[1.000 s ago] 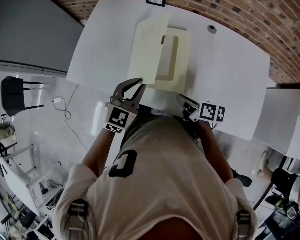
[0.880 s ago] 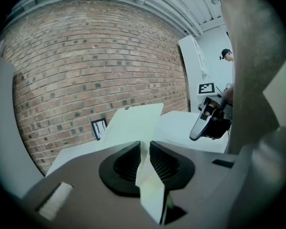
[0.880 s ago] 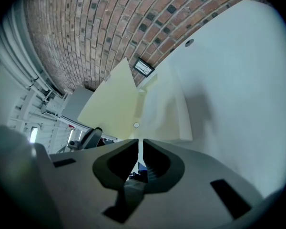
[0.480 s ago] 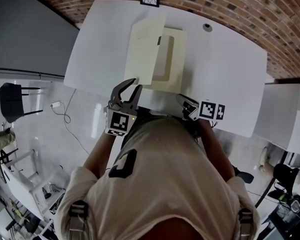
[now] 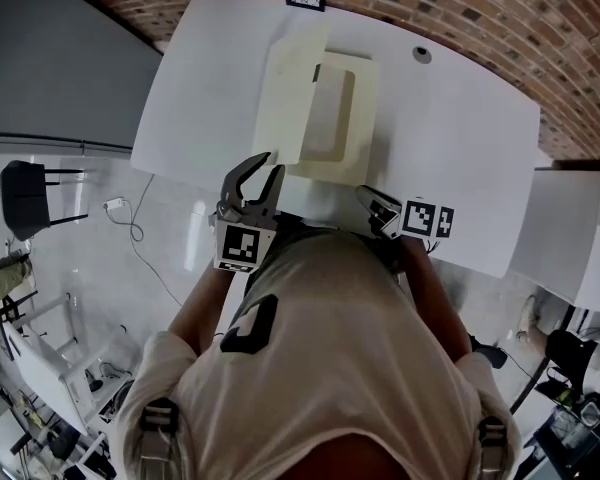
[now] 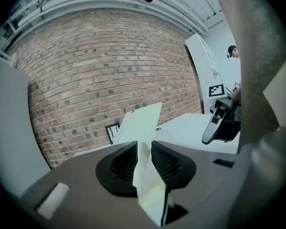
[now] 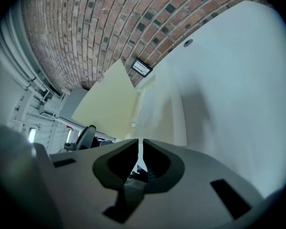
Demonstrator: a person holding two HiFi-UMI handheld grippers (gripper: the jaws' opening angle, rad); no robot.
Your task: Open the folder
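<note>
The folder [image 5: 345, 118] lies on the white bench [image 5: 460, 148] with its cover [image 5: 292, 93] stood on edge, roughly half opened. The left hand-held gripper [image 5: 271, 163] pinches the cover's near corner in a narrow grip. Its jaws have just eased slightly wider, yet the sheet sits between the pads, which props it up. The right hand-held gripper [image 5: 366, 193] rests at the folder's near edge, jaws almost together, probably to steady the back leaf. I can't tell whether it grips.
</note>
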